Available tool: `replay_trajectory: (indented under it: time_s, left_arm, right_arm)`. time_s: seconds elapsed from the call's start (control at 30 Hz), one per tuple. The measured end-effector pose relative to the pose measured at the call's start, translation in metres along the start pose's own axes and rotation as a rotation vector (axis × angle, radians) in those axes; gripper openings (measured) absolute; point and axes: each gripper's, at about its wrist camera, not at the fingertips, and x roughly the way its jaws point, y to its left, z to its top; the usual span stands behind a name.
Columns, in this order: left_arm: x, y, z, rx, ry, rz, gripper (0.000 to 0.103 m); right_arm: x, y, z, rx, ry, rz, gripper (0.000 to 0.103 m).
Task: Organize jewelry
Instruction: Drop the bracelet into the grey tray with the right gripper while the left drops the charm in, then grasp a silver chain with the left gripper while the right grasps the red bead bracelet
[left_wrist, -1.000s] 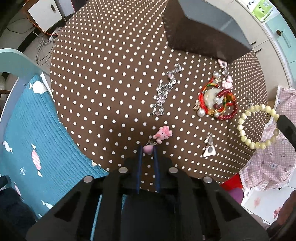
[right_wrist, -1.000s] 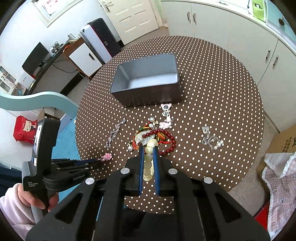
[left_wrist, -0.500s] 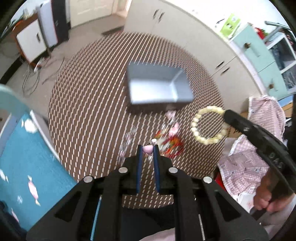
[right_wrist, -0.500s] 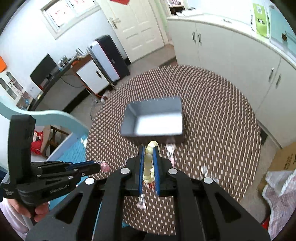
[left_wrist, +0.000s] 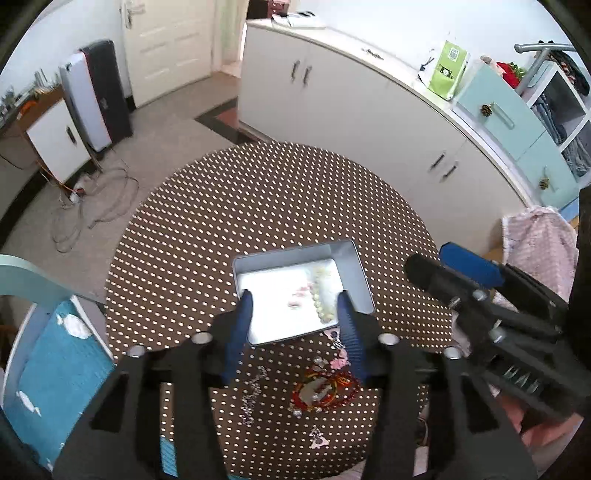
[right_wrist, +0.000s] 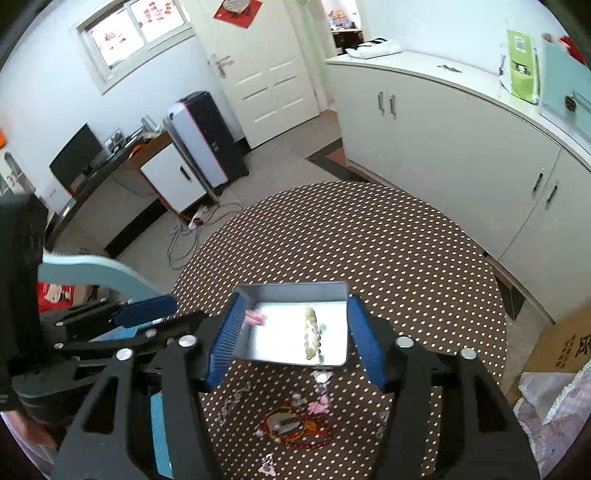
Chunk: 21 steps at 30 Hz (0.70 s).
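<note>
left gripper (left_wrist: 293, 297): tilted steeply down, jaws opening, blue pads apart, nothing clamped between them | right gripper (right_wrist: 295, 308): tilted down, jaws opening, blue pads apart, nothing clamped | relation: right gripper sits to the right of the left gripper, close by, tips angled toward each other | hands: not visible

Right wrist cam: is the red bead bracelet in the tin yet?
No. The red bead bracelet lies on the dotted table, in front of the tin.
</note>
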Motion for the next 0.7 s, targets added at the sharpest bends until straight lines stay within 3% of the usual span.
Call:
replay_trajectory:
  time_s: [0.43,0.7]
  left_arm:
    - [0.016,0.029,-0.044,-0.063,0.077,0.027,0.054]
    - [0.041,0.047,-0.091,-0.125,0.193,0.062,0.054]
  right_arm:
    - [0.003,-0.023,-0.024,0.061,0.082,-0.050,0.056]
    - [0.023,-0.035,-0.072,0.077,0.219,-0.071,0.056]
